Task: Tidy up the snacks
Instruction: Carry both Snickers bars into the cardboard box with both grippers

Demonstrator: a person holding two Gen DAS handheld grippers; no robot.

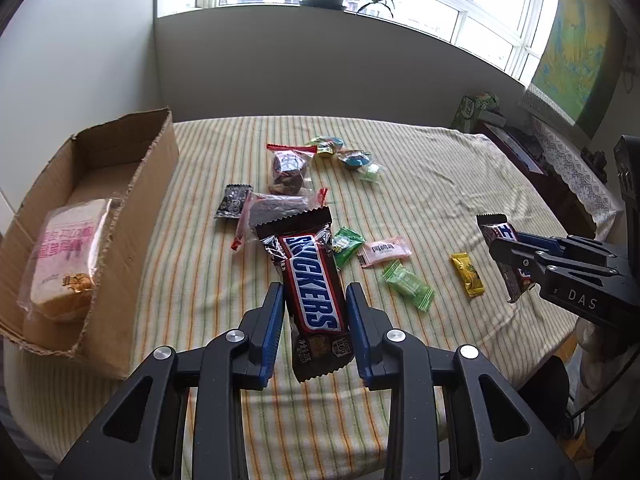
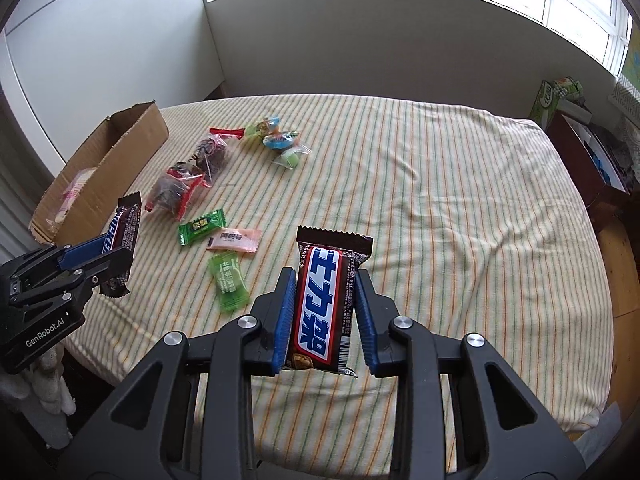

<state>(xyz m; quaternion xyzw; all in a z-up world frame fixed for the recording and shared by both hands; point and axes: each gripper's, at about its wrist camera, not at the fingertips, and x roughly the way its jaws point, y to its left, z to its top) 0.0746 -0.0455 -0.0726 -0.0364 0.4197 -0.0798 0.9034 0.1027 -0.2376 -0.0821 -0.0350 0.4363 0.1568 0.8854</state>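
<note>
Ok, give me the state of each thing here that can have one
Left claw: shut on Snickers bar, lifted.
Right claw: shut on second Snickers bar, lifted.
Cardboard box: open, holds wrapped bread.
Loose candies: lying on striped cloth.

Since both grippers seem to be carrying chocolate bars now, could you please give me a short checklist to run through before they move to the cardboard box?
1. Left gripper grips the Snickers bar: ok, bar between the pads, lifted off the cloth.
2. Right gripper grips the second chocolate bar: ok, pads on both sides.
3. Cardboard box open on top: ok.
4. Room in the box: ok, only a pink-printed packet shows inside, at its near end.
5. Grippers apart from each other: ok.
6. Grip firmness: cannot tell; the left bar sits tilted.
</note>
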